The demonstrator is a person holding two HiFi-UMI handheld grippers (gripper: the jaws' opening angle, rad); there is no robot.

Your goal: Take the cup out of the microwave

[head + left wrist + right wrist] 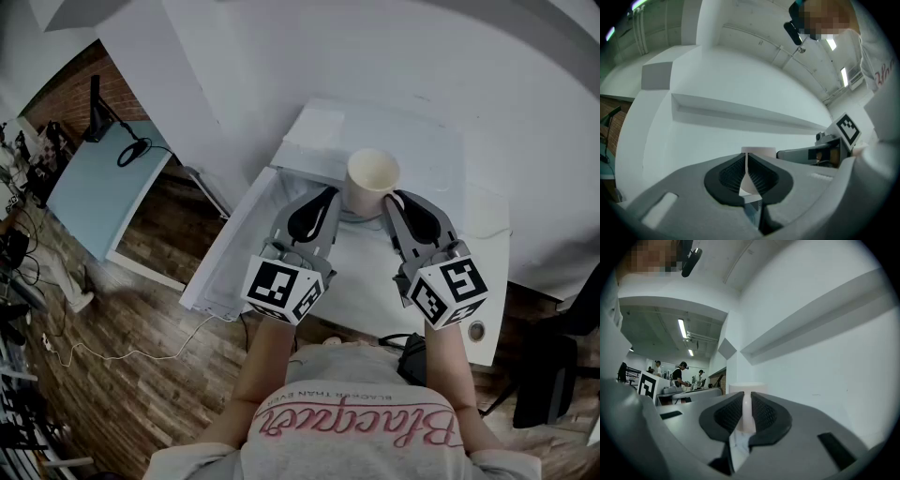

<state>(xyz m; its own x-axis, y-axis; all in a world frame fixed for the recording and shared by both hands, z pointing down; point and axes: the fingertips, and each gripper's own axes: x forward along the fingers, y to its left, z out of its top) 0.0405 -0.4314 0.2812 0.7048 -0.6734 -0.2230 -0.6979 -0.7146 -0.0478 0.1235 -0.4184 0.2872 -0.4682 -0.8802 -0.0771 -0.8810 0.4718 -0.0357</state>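
1. Head view: cup (372, 178), cream, upright, mouth open upward, between the tips of my two tools, in front of a white box (314, 131).
2. My left gripper (326, 195): jaws together, a bare slit between the pads; tip just beside the cup.
3. My right gripper (394, 199): jaws clamped on a narrow upright white part of the cup (which part, I cannot tell).

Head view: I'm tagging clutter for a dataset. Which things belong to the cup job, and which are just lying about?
Job: cup, plate under it, left claw and right claw pinching the plate's rim.
Lying about: blue desk, black cable on it, floor cable, black chair.
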